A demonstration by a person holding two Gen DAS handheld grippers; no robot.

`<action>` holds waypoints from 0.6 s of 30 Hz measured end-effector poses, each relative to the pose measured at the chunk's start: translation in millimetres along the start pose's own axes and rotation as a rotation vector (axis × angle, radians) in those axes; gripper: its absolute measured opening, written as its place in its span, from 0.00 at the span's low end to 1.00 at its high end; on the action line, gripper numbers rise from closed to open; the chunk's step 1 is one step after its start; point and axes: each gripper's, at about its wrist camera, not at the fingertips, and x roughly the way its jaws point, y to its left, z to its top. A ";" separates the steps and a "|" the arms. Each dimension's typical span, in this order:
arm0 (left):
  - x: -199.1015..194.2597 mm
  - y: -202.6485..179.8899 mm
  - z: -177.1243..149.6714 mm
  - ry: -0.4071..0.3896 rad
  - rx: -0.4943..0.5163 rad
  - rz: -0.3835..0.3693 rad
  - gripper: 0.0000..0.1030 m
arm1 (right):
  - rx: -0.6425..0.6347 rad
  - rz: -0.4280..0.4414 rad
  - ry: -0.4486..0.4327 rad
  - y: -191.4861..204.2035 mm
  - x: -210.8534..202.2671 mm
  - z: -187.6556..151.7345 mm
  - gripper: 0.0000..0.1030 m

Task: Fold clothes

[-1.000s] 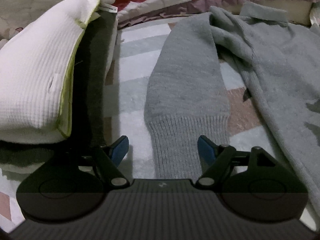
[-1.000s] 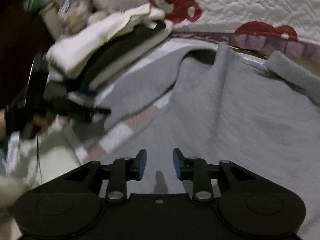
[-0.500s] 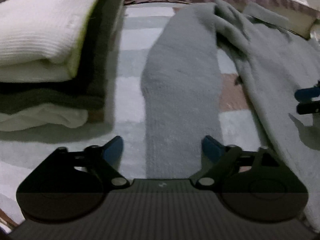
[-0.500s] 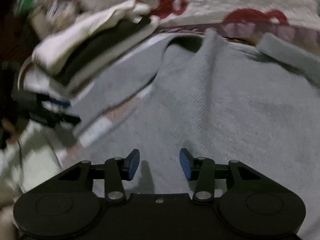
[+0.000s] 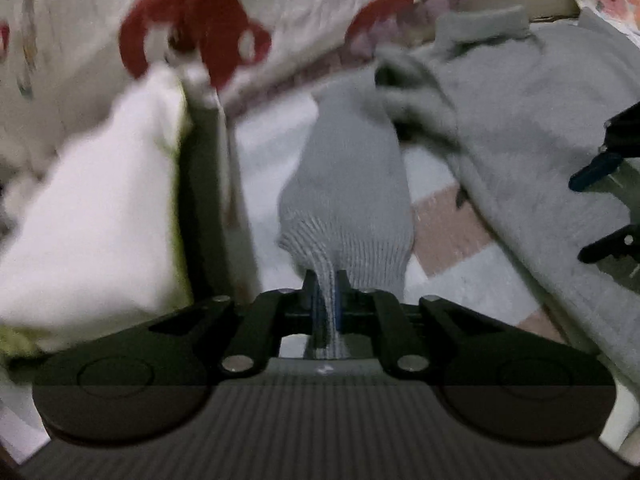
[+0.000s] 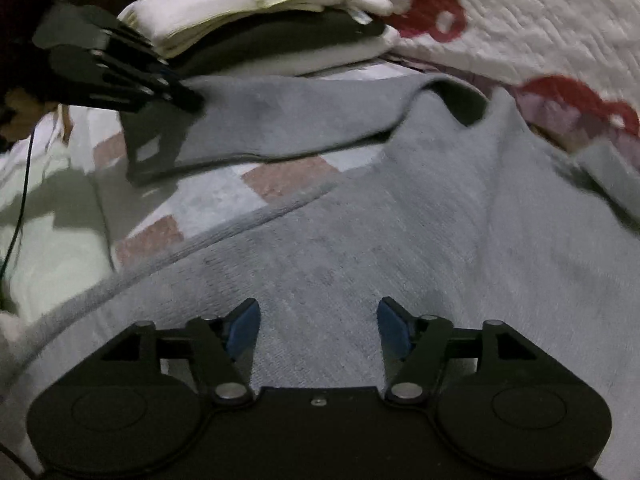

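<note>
Sweater (image 6: 400, 248) is spread on the checked bedcover (image 6: 280, 180) right under our right gripper (image 6: 318, 322), jaws wide. Our left gripper (image 5: 326, 294) pinches only the ribbed cuff (image 5: 360, 248) edge, so we reckon it could slip out if tugged, or the sleeve (image 5: 352, 160) could twist. Farther back, the folded stack (image 6: 260, 24) is blurry, so we can't count it.

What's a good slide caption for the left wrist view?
Left claw shut on the ribbed cuff of a grey sweater, with folded clothes stacked alongside.
</note>
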 end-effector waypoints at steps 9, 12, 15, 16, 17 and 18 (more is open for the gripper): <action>-80.1 68.2 92.9 -0.272 0.058 0.218 0.06 | 0.038 -0.072 -0.072 -19.0 -24.5 1.1 0.68; -102.1 108.2 131.8 -0.302 0.049 0.313 0.05 | 0.067 -0.102 -0.104 -29.1 -36.0 2.1 0.68; -113.1 154.4 149.3 -0.304 -0.059 0.421 0.00 | 0.096 -0.131 -0.135 -39.2 -47.5 3.2 0.68; -112.3 166.9 147.9 -0.302 -0.089 0.475 0.00 | 0.117 -0.123 -0.138 -42.9 -48.5 3.1 0.68; -110.9 179.0 145.6 -0.299 -0.119 0.531 0.00 | 0.143 -0.109 -0.138 -46.7 -48.5 3.0 0.68; -107.4 189.0 141.5 -0.290 -0.144 0.563 0.00 | 0.149 -0.102 -0.127 -47.9 -46.7 2.5 0.68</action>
